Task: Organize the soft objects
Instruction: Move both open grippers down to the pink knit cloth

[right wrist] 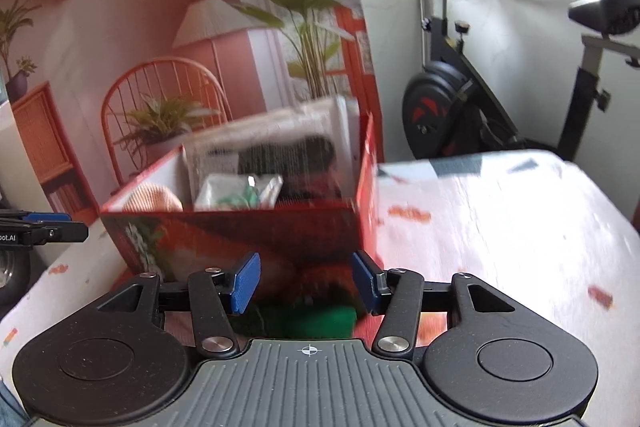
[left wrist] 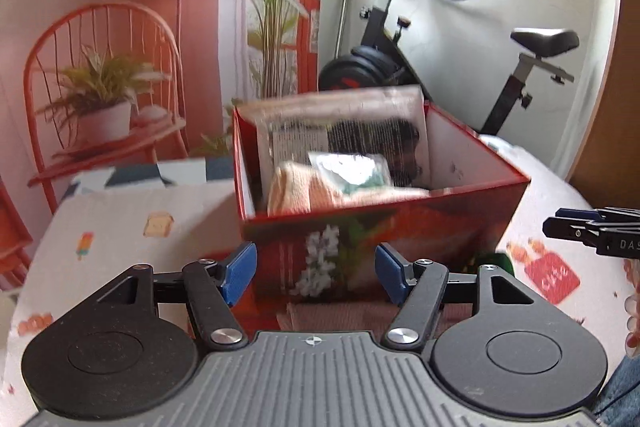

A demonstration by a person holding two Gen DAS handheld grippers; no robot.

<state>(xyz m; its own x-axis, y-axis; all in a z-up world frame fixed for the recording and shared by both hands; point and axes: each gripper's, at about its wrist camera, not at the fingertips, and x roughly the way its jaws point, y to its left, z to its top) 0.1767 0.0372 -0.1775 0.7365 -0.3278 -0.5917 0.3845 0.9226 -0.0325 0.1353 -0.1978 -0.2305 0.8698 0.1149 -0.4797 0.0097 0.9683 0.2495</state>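
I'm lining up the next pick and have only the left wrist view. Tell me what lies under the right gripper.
Observer: A green soft item lies on the table, just below the right gripper and in front of the red box.
Operator: Report that gripper's jaws.
Observer: Open. Its blue pads stand apart and press on nothing.
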